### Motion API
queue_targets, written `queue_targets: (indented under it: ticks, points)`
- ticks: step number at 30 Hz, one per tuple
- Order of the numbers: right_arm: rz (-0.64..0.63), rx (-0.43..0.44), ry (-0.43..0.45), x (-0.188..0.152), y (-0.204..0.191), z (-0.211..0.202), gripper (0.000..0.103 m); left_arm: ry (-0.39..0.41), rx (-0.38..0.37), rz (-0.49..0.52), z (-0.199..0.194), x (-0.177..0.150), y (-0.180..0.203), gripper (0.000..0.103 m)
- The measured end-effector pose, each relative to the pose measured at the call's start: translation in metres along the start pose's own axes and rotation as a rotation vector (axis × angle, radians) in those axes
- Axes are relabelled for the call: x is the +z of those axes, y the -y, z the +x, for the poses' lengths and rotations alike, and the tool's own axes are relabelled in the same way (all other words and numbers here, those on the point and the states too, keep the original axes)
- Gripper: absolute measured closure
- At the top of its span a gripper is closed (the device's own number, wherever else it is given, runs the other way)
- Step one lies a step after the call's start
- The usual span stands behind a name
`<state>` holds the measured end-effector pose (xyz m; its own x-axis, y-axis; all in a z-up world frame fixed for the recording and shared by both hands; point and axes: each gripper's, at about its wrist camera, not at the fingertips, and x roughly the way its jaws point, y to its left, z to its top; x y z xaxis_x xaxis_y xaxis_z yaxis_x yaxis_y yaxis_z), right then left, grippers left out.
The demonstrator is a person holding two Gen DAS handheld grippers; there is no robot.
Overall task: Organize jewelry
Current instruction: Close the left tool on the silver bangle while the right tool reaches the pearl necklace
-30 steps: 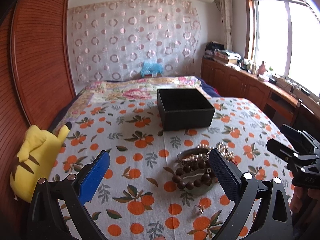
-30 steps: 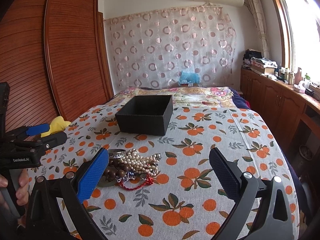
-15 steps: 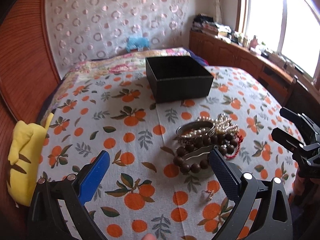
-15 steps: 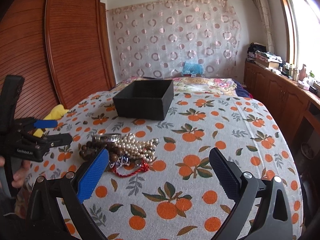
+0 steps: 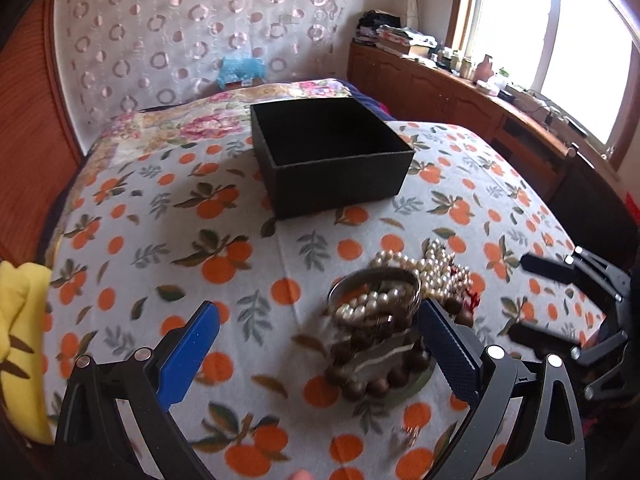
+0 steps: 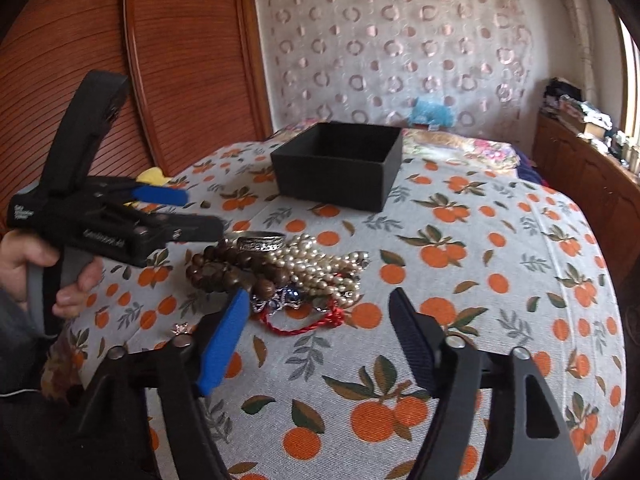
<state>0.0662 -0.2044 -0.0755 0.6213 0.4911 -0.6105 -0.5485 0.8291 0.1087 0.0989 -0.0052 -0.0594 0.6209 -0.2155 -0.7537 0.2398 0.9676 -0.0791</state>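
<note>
A heap of jewelry (image 6: 280, 272) lies on the orange-print bedspread (image 6: 460, 280), toward the bed's near end and on the side closer to the wooden wardrobe (image 6: 168, 60). In the heap a pearl strand (image 6: 320, 260) is tangled over a dark wooden bead bracelet (image 6: 224, 268), with an engraved silver bangle (image 6: 260, 240) at the far edge, a red cord (image 6: 304, 324) trailing toward the near edge and a blue-stoned piece (image 6: 284, 298) beside it. A small ring (image 6: 180, 328) lies apart on the cloth, just beside the heap on the near side. Farther up the bed, in the middle, stands an open black box (image 6: 340, 164); what can be seen of its inside is dark and bare.

The right gripper (image 6: 316, 340) hovers over the near edge of the heap. Its jaws have just been closing and stand partly apart; the blue pad is next to the wooden beads and the red cord lies in the gap, but neither pad presses on anything. The left gripper (image 5: 316, 344) comes in from the wardrobe side, held by a hand (image 6: 44, 276) on its grip. Its jaws are spread wide and it carries nothing; in its own view the bangle and the beads sit just inside its black pad, with bare cloth across the rest of the gap.

A yellow plush toy (image 5: 20, 344) lies at the bed's wardrobe-side edge. A patterned curtain (image 6: 400, 48) hangs behind the head of the bed, and a wooden cabinet (image 5: 440, 88) under the window (image 5: 560, 40) is cluttered with small items.
</note>
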Motion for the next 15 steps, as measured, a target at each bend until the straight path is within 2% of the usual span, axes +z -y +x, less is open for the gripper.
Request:
queue_targets:
  ticks: [3,7,8,10,15]
  points:
    - [-0.004,0.017,-0.018,0.002,-0.001,0.005,0.039,-0.005,-0.035,-0.006,0.008,0.006,0.002,0.008]
    - [-0.021,0.028,-0.033,0.003,-0.003,0.010,0.039,-0.022,-0.081,-0.009,0.019,0.011,0.008,0.009]
    - [-0.024,0.028,-0.035,0.003,-0.003,0.011,0.039,-0.030,-0.094,-0.013,0.023,0.011,0.009,0.010]
    - [-0.027,0.028,-0.039,0.003,-0.002,0.012,0.039,-0.057,-0.112,-0.026,0.031,0.012,0.009,0.022]
    - [-0.035,0.028,-0.045,0.003,-0.001,0.012,0.039,-0.086,-0.166,-0.065,0.043,0.010,0.008,0.026]
